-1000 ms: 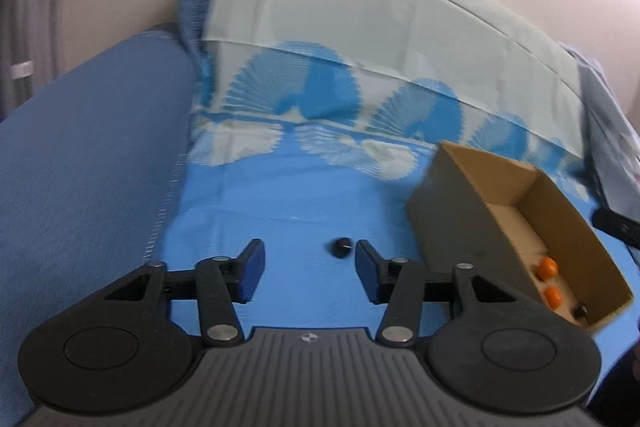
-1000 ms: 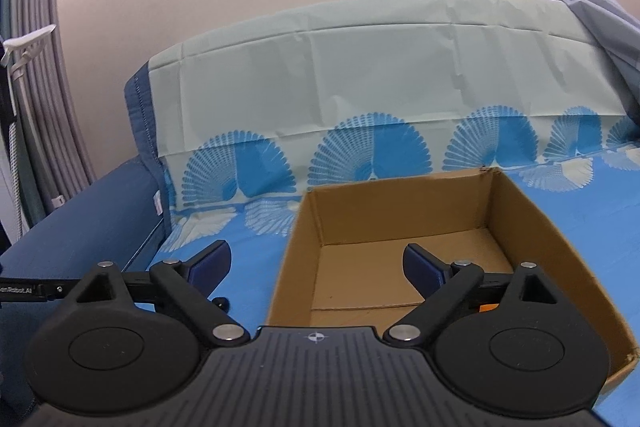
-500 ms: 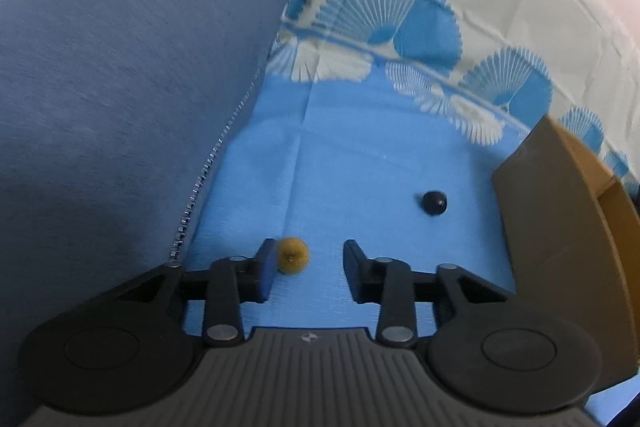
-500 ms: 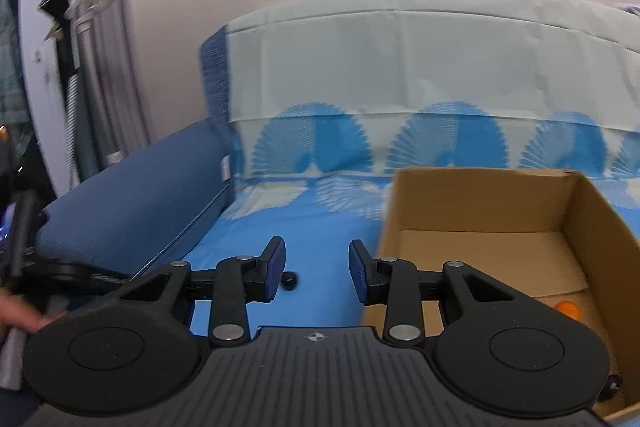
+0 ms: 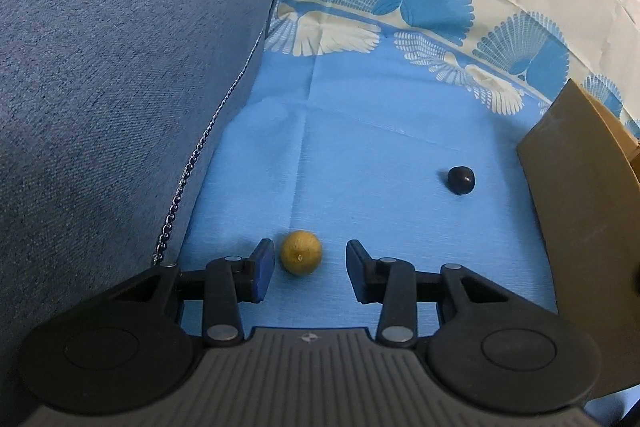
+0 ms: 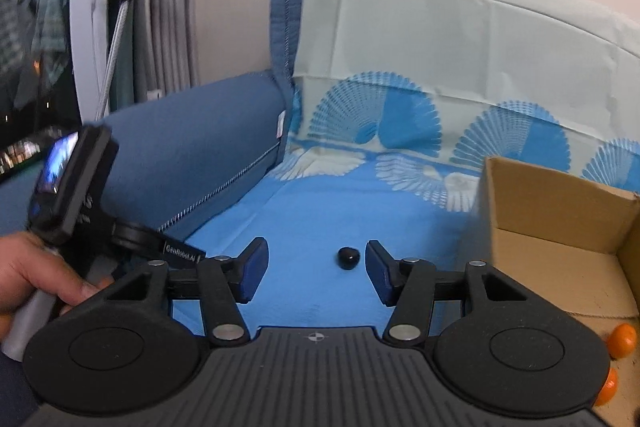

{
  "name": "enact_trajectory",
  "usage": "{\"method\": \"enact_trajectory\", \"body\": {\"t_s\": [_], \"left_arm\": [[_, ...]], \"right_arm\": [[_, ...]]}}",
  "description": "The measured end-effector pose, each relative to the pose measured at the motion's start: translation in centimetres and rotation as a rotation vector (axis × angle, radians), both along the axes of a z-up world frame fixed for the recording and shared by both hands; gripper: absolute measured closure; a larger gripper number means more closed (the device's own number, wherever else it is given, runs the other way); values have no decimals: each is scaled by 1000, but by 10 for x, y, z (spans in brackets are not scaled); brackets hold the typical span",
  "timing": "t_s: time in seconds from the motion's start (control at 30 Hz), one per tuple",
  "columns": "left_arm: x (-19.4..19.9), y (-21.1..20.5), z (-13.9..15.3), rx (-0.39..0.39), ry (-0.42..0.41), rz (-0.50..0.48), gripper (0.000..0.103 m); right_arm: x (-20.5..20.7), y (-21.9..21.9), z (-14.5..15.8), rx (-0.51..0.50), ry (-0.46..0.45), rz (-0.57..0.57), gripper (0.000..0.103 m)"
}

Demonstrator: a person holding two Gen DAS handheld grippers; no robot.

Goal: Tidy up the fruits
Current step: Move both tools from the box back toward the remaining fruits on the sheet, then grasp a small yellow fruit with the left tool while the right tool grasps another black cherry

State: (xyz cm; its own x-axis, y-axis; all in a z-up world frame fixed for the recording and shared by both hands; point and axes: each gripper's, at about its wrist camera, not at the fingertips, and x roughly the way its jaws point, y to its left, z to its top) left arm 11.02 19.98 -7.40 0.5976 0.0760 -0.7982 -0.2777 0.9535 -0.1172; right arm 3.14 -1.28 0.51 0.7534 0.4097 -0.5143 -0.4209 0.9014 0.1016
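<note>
A small yellow-brown round fruit (image 5: 301, 252) lies on the blue cloth (image 5: 360, 131). My left gripper (image 5: 310, 261) is open around it; the fruit sits near the left finger, apart from both. A dark round fruit (image 5: 461, 179) lies further right, near the cardboard box (image 5: 576, 211). In the right wrist view my right gripper (image 6: 316, 261) is open, with the dark fruit (image 6: 348, 258) just beyond and between its fingertips, close to the right one. The box (image 6: 560, 227) holds two orange fruits (image 6: 622, 339).
A blue sofa armrest (image 5: 120, 87) rises on the left. A pale cloth with blue fan patterns (image 6: 440, 67) covers the backrest. A hand holding the left gripper's handle (image 6: 60, 195) shows at the left of the right wrist view.
My left gripper has come slightly closer to the yellow-brown fruit and opened a little wider. My right gripper has swung left from the box toward the dark fruit and opened wider.
</note>
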Motion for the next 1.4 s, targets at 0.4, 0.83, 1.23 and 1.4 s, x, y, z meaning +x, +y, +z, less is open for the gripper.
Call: {"method": "enact_trajectory", "body": {"t_s": [0.4, 0.83, 1.23, 1.4], "left_arm": [[3, -20, 3, 106, -33, -48, 101], [-2, -6, 5, 29, -31, -23, 91], [2, -16, 0, 26, 6, -86, 74], [8, -27, -5, 68, -6, -126, 74]], "right_arm": [[41, 31, -47, -62, 40, -68, 46], [125, 38, -99, -42, 121, -201, 38], [150, 53, -120, -67, 151, -168, 64], [147, 46, -115, -34, 156, -184, 76]]}}
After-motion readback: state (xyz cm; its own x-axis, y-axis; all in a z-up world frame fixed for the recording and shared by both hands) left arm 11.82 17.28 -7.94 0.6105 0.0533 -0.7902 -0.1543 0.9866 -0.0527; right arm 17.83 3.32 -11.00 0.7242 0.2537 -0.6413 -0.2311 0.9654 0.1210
